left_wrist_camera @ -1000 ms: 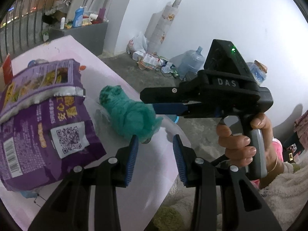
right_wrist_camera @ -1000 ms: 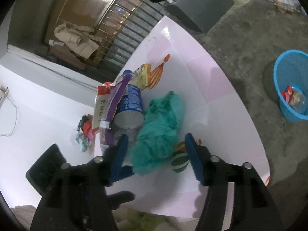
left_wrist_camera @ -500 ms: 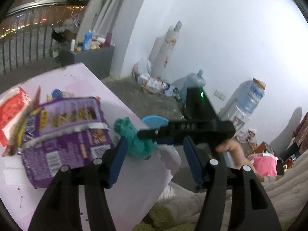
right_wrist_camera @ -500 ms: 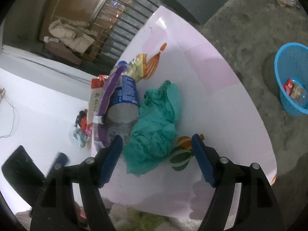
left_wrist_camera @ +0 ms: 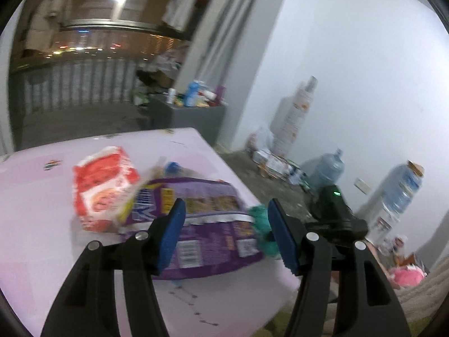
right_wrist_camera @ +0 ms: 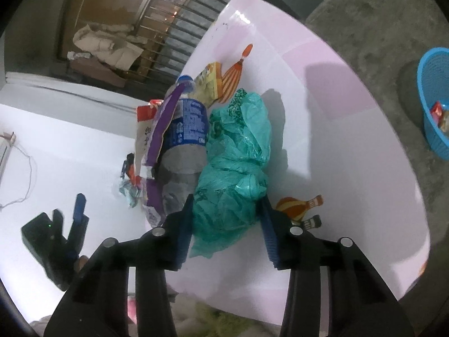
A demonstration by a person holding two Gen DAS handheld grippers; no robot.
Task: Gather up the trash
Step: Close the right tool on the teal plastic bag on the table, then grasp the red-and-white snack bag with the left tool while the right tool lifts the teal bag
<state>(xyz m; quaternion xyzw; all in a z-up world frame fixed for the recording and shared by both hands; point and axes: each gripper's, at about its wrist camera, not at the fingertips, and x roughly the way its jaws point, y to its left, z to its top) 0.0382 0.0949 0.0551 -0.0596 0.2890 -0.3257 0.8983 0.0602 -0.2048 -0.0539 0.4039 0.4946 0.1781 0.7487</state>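
A crumpled green plastic bag (right_wrist_camera: 235, 163) lies on the pink table (right_wrist_camera: 336, 118) beside a clear bottle with a blue label (right_wrist_camera: 185, 137). My right gripper (right_wrist_camera: 226, 224) straddles the bag's near end. Its jaws are closing, and both blue pads touch the bag's sides. A purple snack bag (left_wrist_camera: 207, 224) and a red-and-white packet (left_wrist_camera: 103, 188) lie to the left of the green bag (left_wrist_camera: 259, 219). My left gripper (left_wrist_camera: 224, 233) hangs open and empty above the purple bag. It appears blurred at the left edge of the right wrist view (right_wrist_camera: 75, 213).
A blue basket (right_wrist_camera: 435, 106) with some wrappers inside stands on the concrete floor beyond the table's right side. Water jugs (left_wrist_camera: 328, 171), cartons and bags line the white wall. A grey cabinet (left_wrist_camera: 193, 118) and a railing stand behind the table.
My left gripper has lifted and drawn back from the green bag, with its jaws spread wider. The right gripper's jaws opened a little, then narrowed onto the green bag.
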